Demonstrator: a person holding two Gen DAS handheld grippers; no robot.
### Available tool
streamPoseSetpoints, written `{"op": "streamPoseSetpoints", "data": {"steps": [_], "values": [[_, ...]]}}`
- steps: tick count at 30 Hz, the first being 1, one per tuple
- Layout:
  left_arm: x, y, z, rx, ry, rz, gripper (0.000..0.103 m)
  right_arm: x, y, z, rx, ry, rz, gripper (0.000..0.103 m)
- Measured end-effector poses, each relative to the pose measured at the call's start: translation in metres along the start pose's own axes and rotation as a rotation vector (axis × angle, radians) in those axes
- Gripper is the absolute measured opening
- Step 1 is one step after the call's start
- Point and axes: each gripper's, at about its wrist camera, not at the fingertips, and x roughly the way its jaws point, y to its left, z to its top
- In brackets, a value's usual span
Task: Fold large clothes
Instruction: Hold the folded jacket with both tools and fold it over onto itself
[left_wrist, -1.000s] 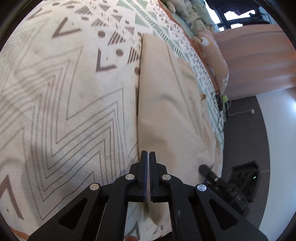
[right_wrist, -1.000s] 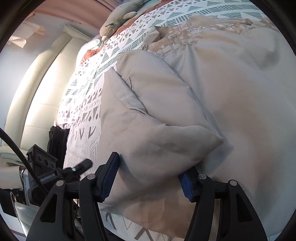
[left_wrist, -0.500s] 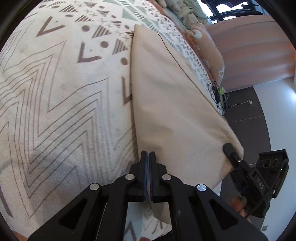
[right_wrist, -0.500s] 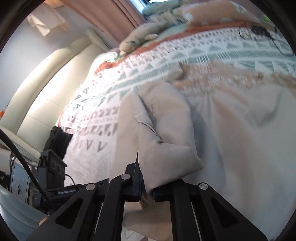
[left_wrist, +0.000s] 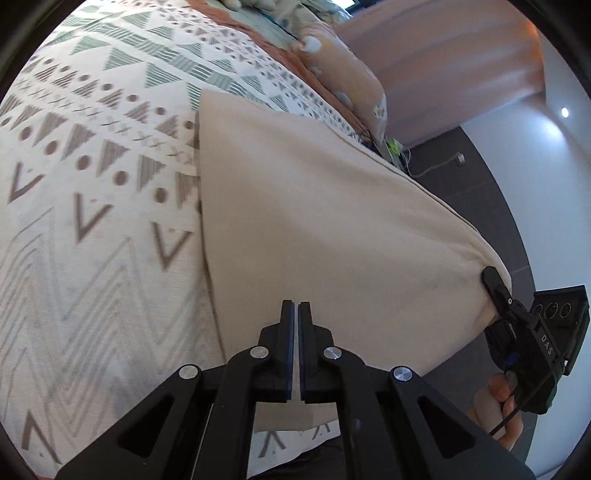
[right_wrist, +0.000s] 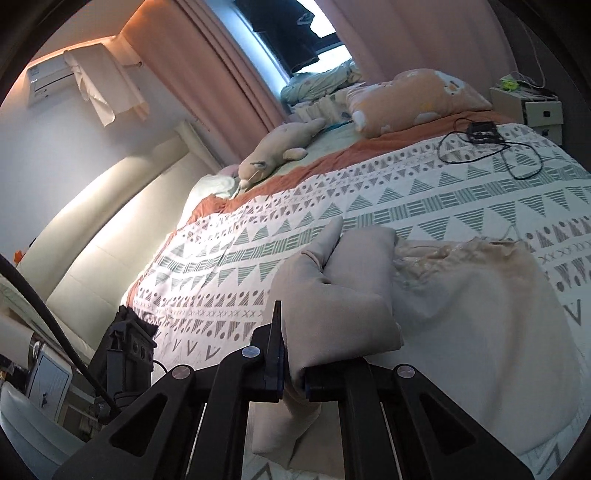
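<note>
The beige garment (left_wrist: 314, 221) is seen lifted over the patterned bedspread (left_wrist: 92, 184), stretched taut between two pinched corners; a seam is noted along its far edge. In the right wrist view, its bunched, gathered folds (right_wrist: 343, 295) are observed hanging above the bed. The left gripper (left_wrist: 296, 306) is pressed together on the near edge of the garment. The right gripper (right_wrist: 291, 369) is clamped on a thick fold, angled downward. A hand (left_wrist: 498, 402) is seen holding the right gripper.
</note>
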Motion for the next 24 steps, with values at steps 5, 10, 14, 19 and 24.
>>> {"op": "streamPoseSetpoints", "data": {"steps": [5,10,14,19,24], "values": [[0.037,-0.028,-0.008,0.046,0.068,0.036,0.003,-0.042,-0.050,-0.011,0.074,-0.026,-0.058,0.003],[0.066,-0.037,-0.015,0.065,0.119,0.100,0.003,-0.075,-0.084,-0.025,0.139,-0.040,-0.103,0.003],[0.076,-0.040,-0.020,0.073,0.144,0.129,0.003,-0.106,-0.105,-0.039,0.185,-0.057,-0.134,0.003],[0.083,-0.043,-0.024,0.095,0.162,0.158,0.003,-0.125,-0.138,-0.066,0.265,-0.065,-0.180,0.003],[0.091,-0.045,-0.026,0.107,0.175,0.183,0.003,-0.125,-0.175,-0.105,0.402,-0.036,-0.190,0.003]]}}
